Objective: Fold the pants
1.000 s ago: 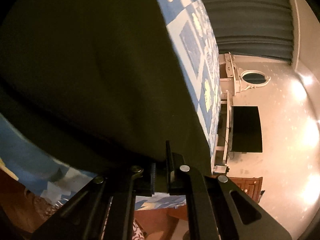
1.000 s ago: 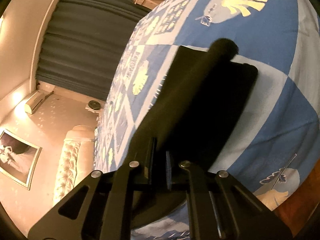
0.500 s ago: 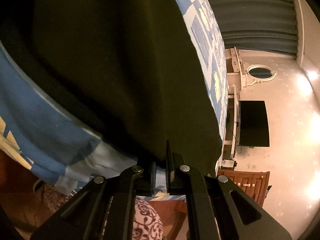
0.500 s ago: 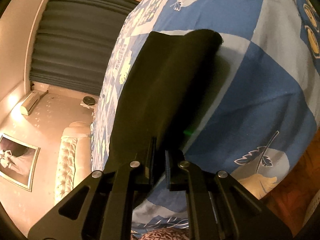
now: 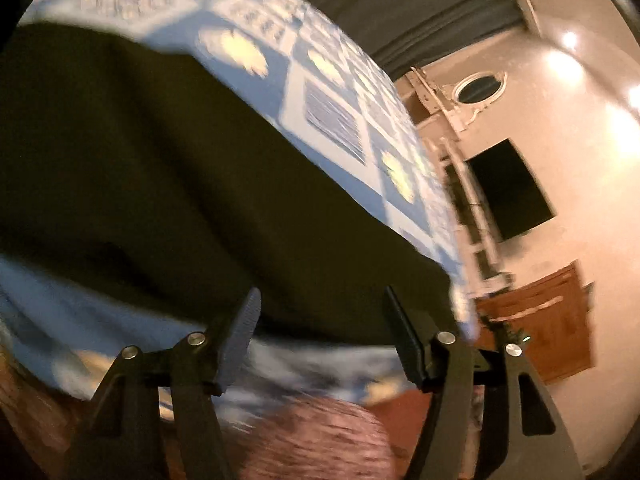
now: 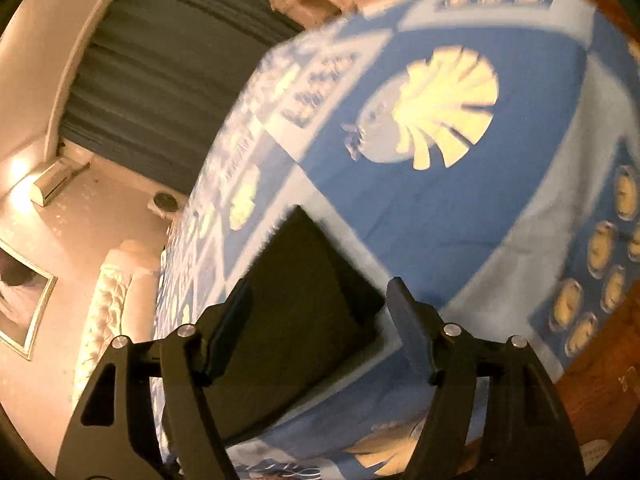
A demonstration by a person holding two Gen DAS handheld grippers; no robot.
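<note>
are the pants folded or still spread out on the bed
Folded. The pants lie as a compact dark rectangle with straight edges on the bed, flat, with no separate legs showing. Both sets of jaws are opening, nothing pinched.

Dark pants (image 5: 192,184) lie folded flat on the bedspread (image 6: 460,240).

A home bedroom. A bed (image 6: 500,208) with a blue patterned cover fills both views, with a tufted pale headboard (image 6: 108,300) at one end. Dark curtains (image 6: 168,80), a framed picture (image 6: 20,312), a wall air conditioner (image 6: 52,182), a dark wall-mounted screen (image 5: 508,188), an oval mirror (image 5: 478,88) and a wooden cabinet (image 5: 548,320) surround it.
</note>
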